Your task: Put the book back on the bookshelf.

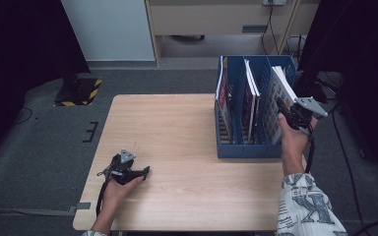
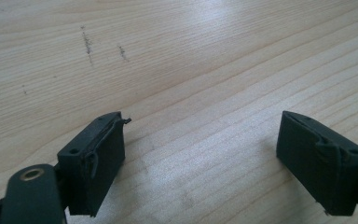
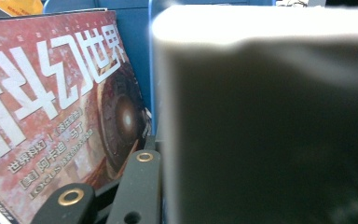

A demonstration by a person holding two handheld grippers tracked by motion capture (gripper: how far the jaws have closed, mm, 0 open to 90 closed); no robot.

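**Right tongs on the book at the rack's right slot**

Your right tongs [image 1: 286, 114] are up at the blue rack [image 1: 248, 150], which stands on the right part of the table [image 1: 177, 147]. They meet the book [image 1: 279, 96] in the rack's rightmost slot, gripping its near edge; the book leans, its top tilted toward the rack's right wall. In the right gripper view the book [image 3: 270, 130] sits blurred and very close, right against the lens, so the jaws themselves are hidden behind it; from the high view they look closed on the book.

Beside it, past the blue divider, a red magazine [image 3: 51, 107] with white lettering stands in the next slot. The high view shows it [image 1: 250, 98] in the middle slot and another one [image 1: 223, 93] in the leftmost slot.

Your left tongs [image 1: 145, 171] rest low over the table near its front left part, well apart from the rack and the book. Their jaws stand wide, with only bare wood [image 2: 200, 154] between them.
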